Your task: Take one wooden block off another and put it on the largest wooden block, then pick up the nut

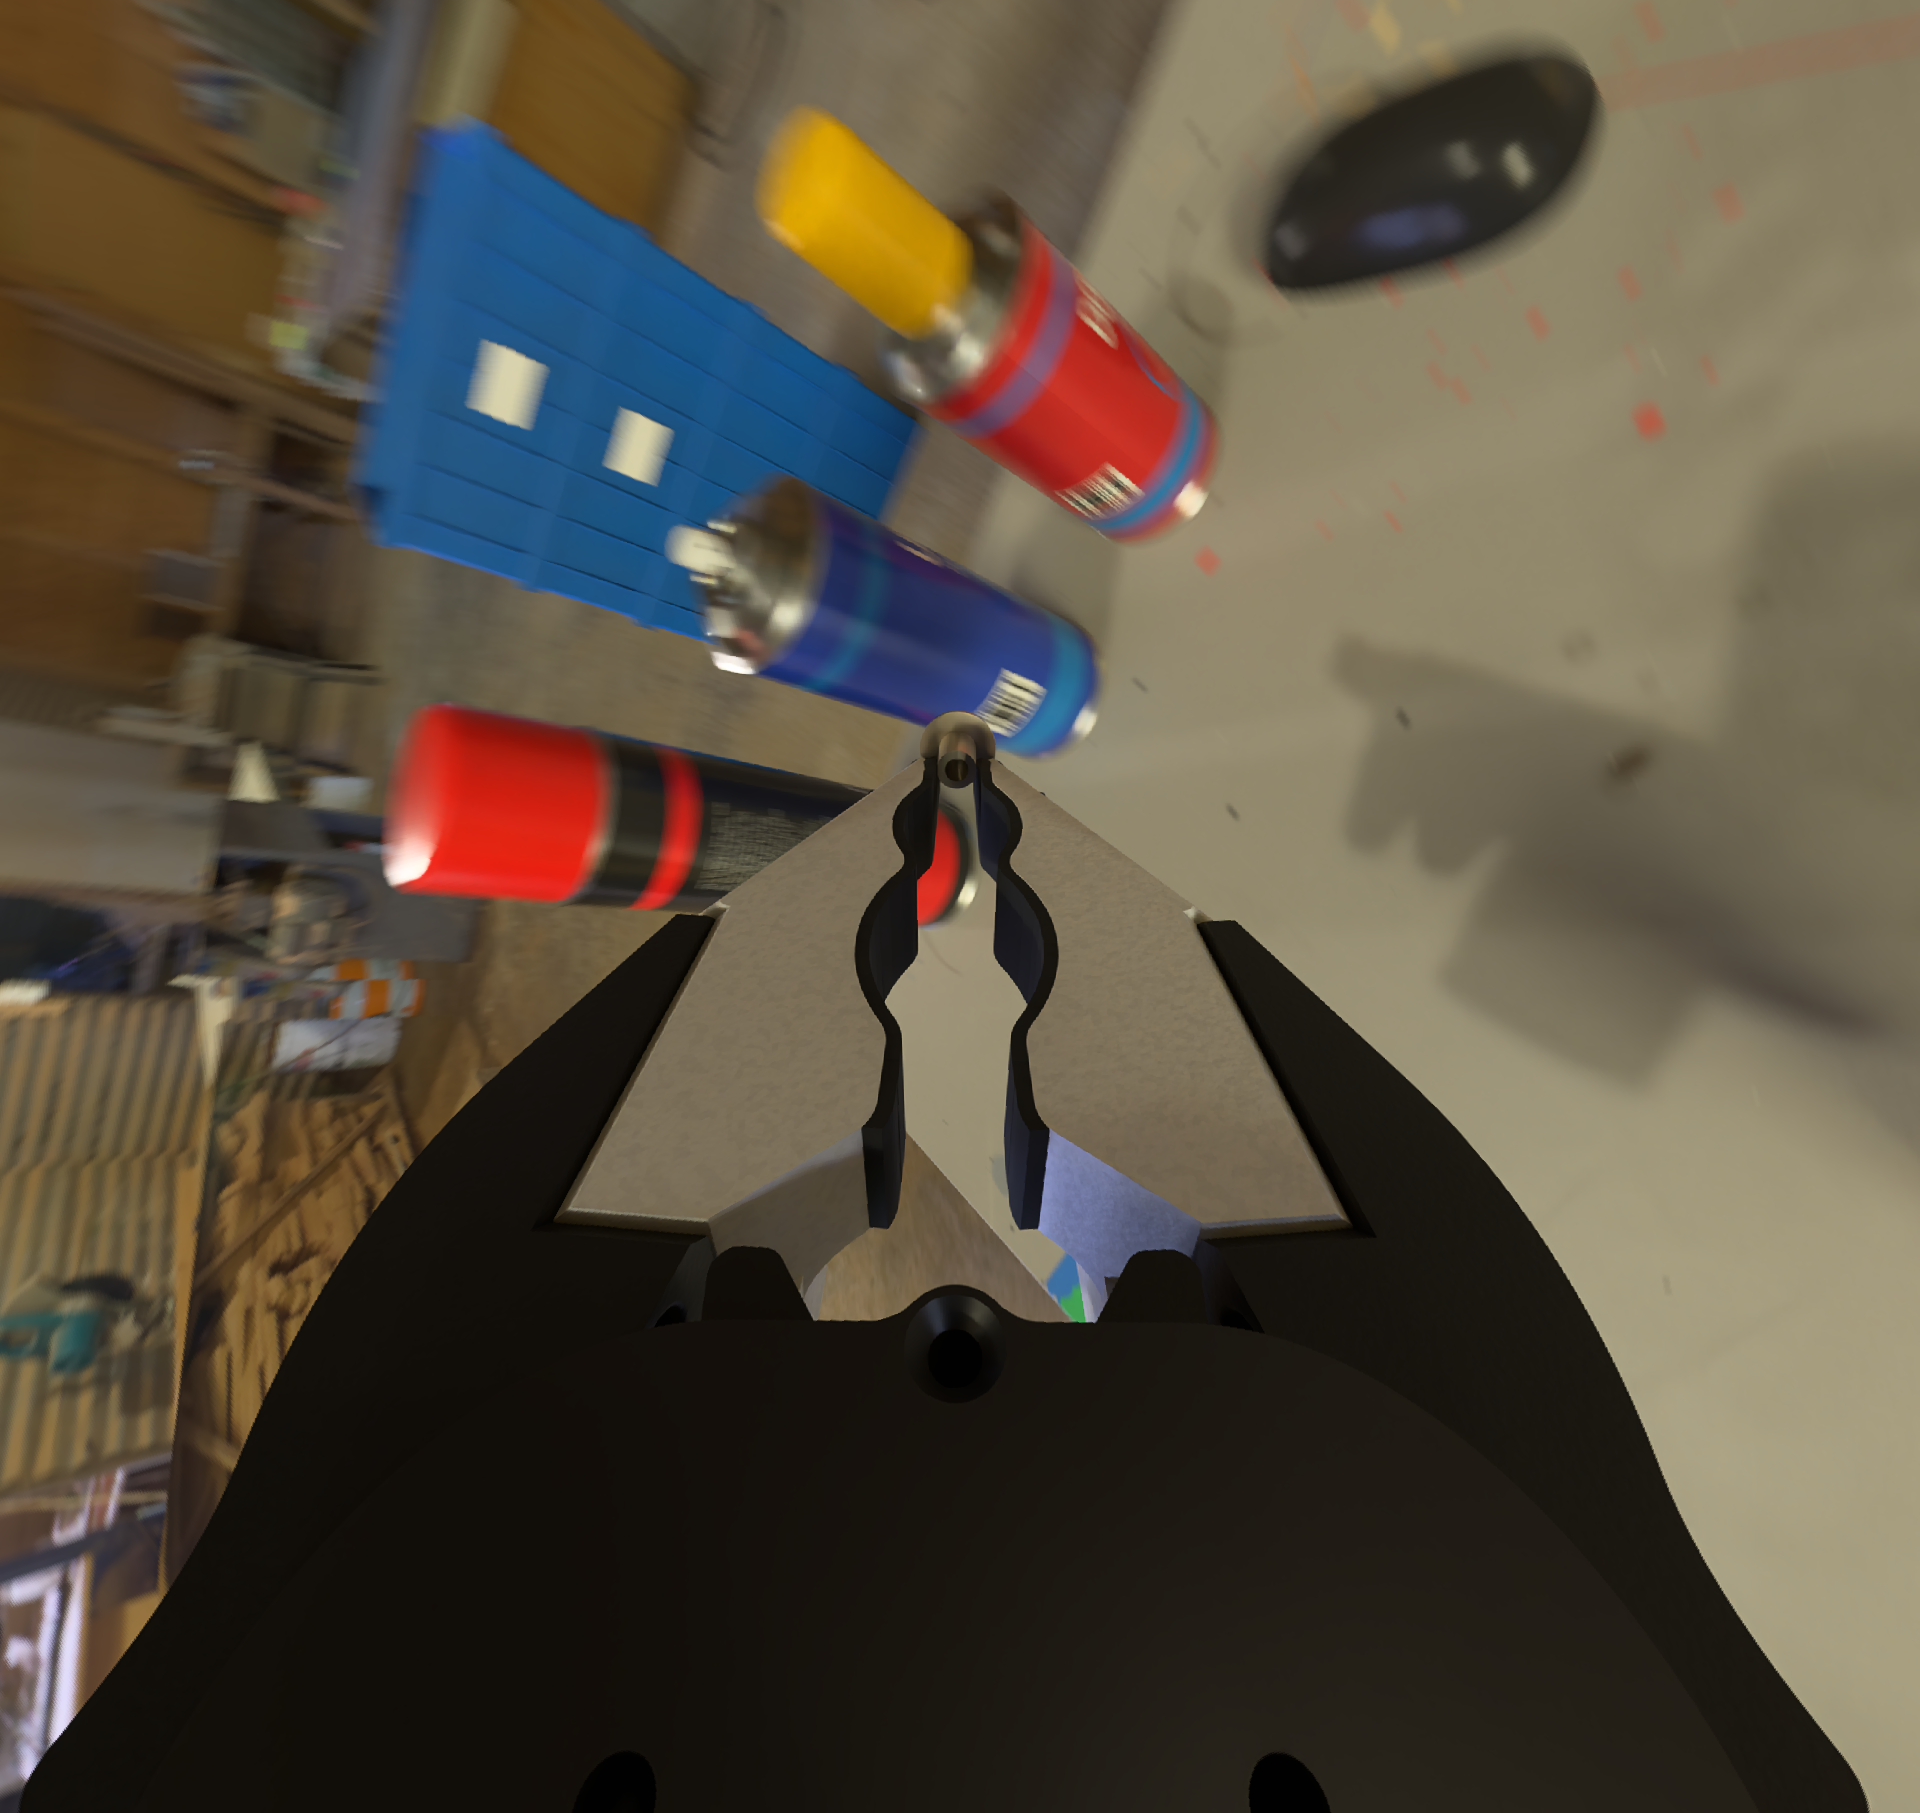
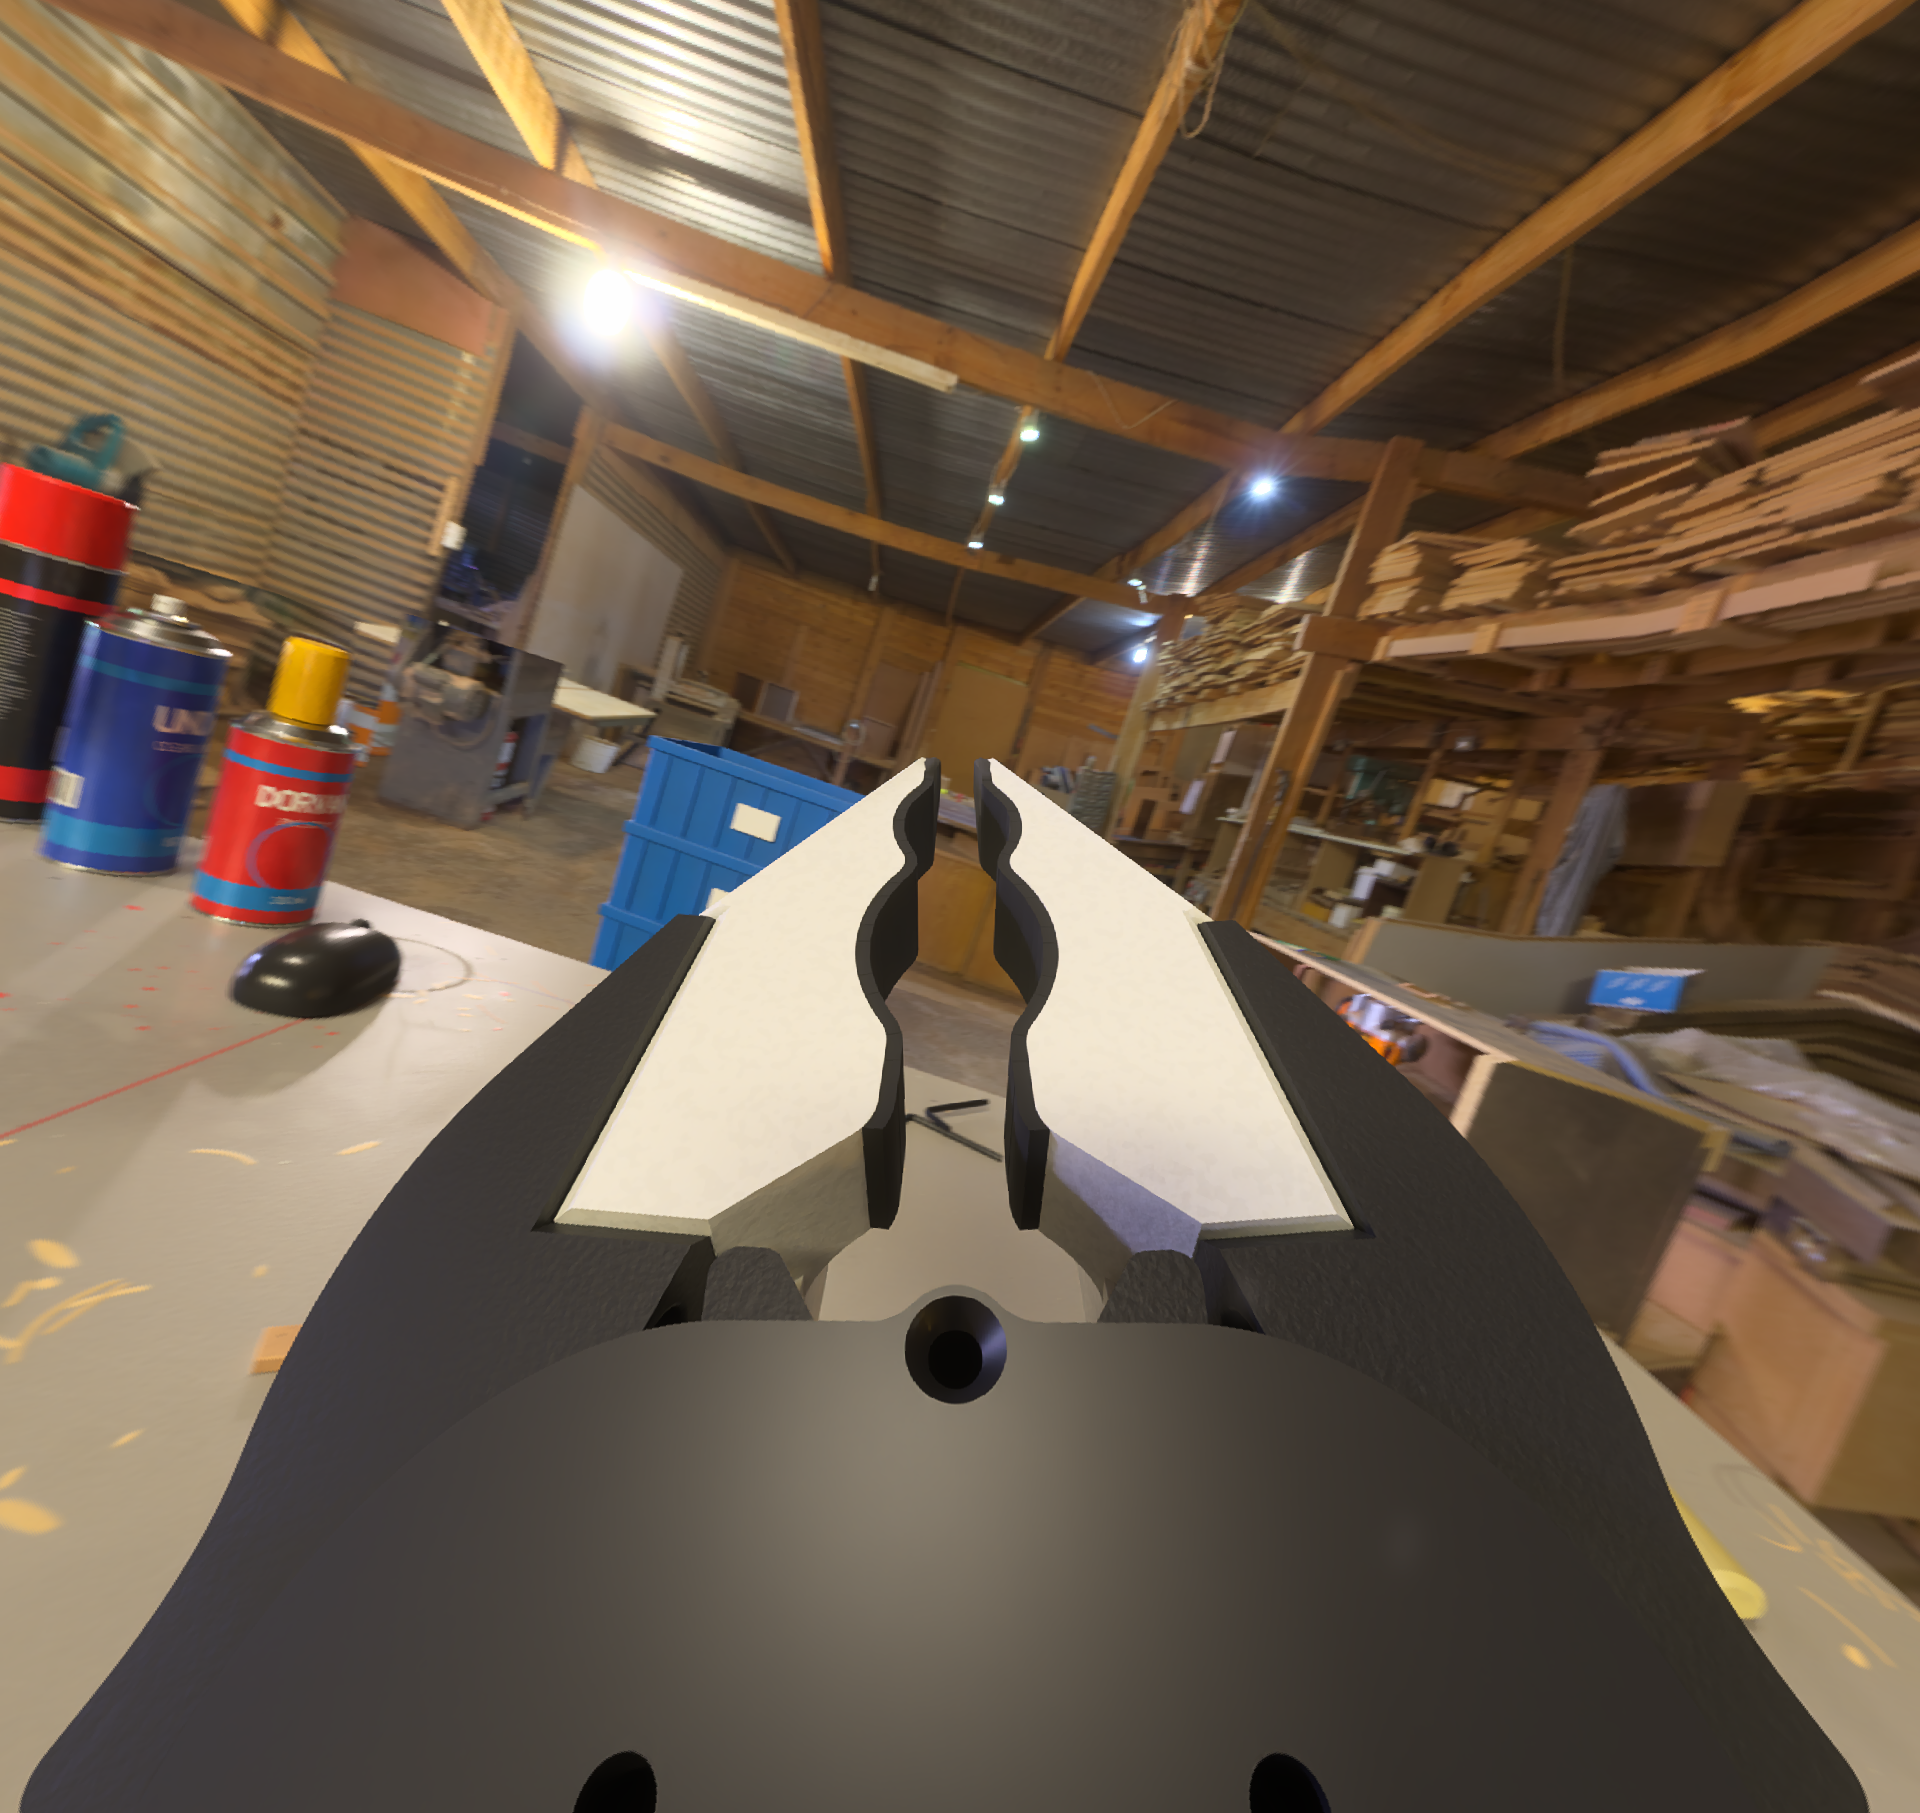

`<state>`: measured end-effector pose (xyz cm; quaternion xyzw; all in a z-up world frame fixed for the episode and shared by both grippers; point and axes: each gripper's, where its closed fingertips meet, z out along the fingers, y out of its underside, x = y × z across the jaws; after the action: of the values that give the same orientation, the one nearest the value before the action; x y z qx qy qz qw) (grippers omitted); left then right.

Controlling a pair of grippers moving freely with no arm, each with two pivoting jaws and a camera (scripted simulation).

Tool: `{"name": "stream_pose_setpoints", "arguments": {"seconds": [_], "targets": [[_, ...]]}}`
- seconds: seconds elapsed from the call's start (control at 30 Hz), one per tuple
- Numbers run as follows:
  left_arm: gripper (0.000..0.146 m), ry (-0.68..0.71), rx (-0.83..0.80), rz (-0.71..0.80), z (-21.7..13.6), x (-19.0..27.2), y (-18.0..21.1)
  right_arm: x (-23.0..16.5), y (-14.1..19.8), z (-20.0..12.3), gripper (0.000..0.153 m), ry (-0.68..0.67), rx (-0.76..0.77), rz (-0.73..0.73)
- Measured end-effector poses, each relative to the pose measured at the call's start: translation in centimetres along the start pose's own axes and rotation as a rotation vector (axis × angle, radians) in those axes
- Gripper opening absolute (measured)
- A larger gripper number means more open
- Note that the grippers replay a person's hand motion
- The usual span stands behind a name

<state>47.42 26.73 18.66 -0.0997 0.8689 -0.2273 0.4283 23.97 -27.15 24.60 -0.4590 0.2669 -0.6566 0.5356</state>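
Note:
In the left wrist view my left gripper (image 1: pixel 954 776) is rolled onto its side and shut on a small round metal nut (image 1: pixel 958 740), pinched at the very fingertips above the grey table (image 1: pixel 1558 1244). In the right wrist view my right gripper (image 2: pixel 958 776) points level over the table (image 2: pixel 208 1192) toward the workshop; its jaws stand almost together with nothing between them. A small tan wooden piece (image 2: pixel 275 1348) shows at the gripper's left edge, mostly hidden. No other wooden block is in view.
Three spray cans stand at the table's edge: black with red cap (image 1: pixel 623 818) (image 2: pixel 52 620), blue (image 1: pixel 904 620) (image 2: pixel 135 745), red with yellow cap (image 1: pixel 1039 350) (image 2: pixel 275 807). A black mouse (image 1: pixel 1434 174) (image 2: pixel 317 968) lies nearby. A blue crate (image 2: pixel 707 828) stands beyond the edge; a hex key (image 2: pixel 951 1124) lies ahead.

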Motion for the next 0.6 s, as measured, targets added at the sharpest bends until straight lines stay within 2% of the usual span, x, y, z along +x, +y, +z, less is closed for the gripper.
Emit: {"name": "stream_pose_setpoints", "arguments": {"seconds": [0.17, 0.27, 0.33, 0.43, 0.6], "targets": [[0.006, -0.365, 0.298, -0.23, -5.9, -4.3, -5.2, -1.8, 0.3, -0.1, 0.006, -0.119, -0.035, 0.097], [0.006, -0.47, 0.459, -0.373, -8.6, -4.6, -8.7, -3.2, 0.9, -0.1, 0.008, -0.193, -0.084, 0.156], [0.006, -0.475, 0.55, -0.44, -9.8, -4.0, -11.0, -4.8, 0.9, 0.0, 0.009, -0.255, -0.093, 0.207], [0.006, -0.397, 0.649, -0.515, -10.3, -1.7, -14.4, -7.8, 0.3, 0.1, 0.011, -0.386, -0.072, 0.317], [0.006, -0.241, 0.832, -0.624, -11.2, 3.7, -18.9, -13.9, -1.2, -0.2, 0.021, -0.678, -0.027, 0.662]]}}
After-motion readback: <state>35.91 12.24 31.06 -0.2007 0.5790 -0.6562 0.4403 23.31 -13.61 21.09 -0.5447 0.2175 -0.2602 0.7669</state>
